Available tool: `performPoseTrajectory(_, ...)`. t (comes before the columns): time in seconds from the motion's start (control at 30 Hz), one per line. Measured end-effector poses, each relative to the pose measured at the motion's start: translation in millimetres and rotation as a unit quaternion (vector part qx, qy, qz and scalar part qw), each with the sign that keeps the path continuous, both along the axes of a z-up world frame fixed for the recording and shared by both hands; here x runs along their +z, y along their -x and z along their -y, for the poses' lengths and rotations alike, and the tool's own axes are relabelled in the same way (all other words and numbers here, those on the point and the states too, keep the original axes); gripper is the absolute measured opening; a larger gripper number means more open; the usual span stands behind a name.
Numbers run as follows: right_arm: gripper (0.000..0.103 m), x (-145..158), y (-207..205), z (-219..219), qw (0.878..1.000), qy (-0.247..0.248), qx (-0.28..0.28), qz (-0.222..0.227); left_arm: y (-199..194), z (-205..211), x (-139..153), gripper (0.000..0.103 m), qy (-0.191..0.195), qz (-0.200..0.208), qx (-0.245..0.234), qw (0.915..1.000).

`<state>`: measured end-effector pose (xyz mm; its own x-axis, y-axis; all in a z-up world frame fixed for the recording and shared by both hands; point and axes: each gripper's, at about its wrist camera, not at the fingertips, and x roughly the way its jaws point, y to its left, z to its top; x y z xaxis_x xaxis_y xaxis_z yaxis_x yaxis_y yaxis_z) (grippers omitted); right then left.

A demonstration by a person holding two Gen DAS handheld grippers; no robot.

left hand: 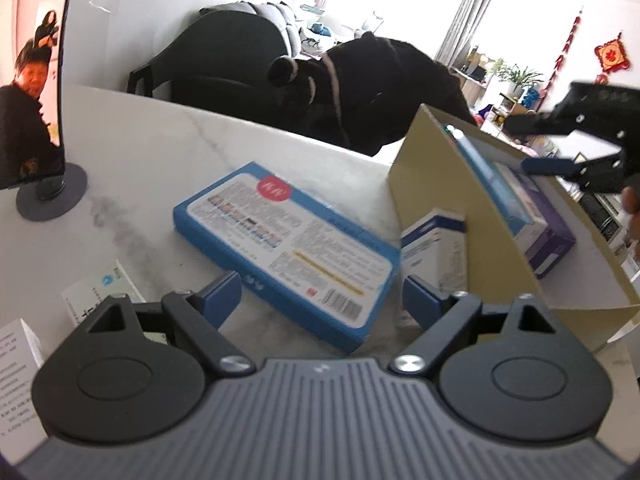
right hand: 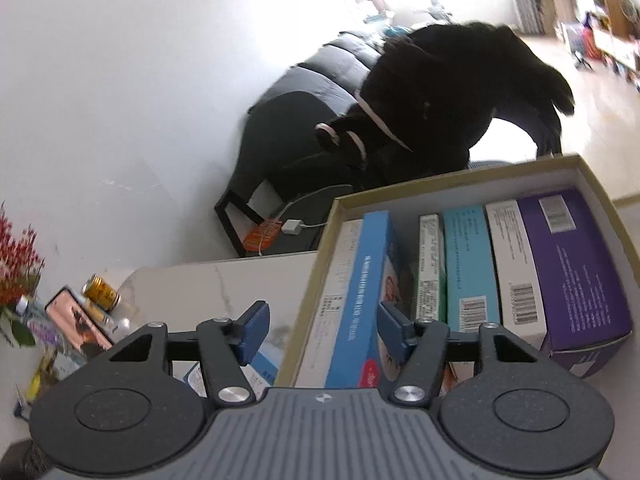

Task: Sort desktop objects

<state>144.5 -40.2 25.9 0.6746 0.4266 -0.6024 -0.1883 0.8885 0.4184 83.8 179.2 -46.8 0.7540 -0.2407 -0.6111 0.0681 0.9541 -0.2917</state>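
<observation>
Boxes: five upright in tan tray (right hand: 404, 190) — blue box (right hand: 356, 300), green, teal, white, purple (right hand: 576, 264). Sixth, flat blue carton (left hand: 288, 248), printed label with red circle up, on marble worktop (left hand: 168, 144), at tray's 9 o'clock. Small white box (left hand: 436, 248) leans on tray wall. Left hand-held gripper (left hand: 322, 294) jaws apart, empty, over carton. Right hand-held gripper (right hand: 318, 330) jaws apart, straddling tray wall and blue box.
</observation>
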Motion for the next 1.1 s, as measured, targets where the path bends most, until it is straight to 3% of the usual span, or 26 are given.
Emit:
performPoseTrajectory(0.1,0.072,8.7,2.5,-14.2,0.999,0.011,0.028,0.018,0.2,-4.6,-3.7,0.089,0.0,-0.003,0.004,1.0)
performPoseTrajectory(0.4,0.083,10.5,-9.4,-88.9,0.988,0.067,0.142,0.008,0.3,-22.4,-9.9,0.089,-0.004,-0.007,0.014,0.9999)
performPoseTrajectory(0.53,0.083,-3.3,-25.3,-127.3,0.978,0.109,0.177,-0.032,1.6,-31.1,-12.1,0.089,0.003,-0.005,0.016,0.9998)
performPoseTrajectory(0.97,0.084,-60.9,-70.0,-188.9,0.957,0.16,0.192,-0.15,-11.0,-31.2,-23.6,0.089,0.023,-0.009,-0.013,0.9996)
performPoseTrajectory(1.1,0.09,-71.1,-78.1,-194.2,0.953,0.165,0.19,-0.166,-17.2,-27.8,-28.1,0.089,0.028,-0.015,-0.022,0.9993)
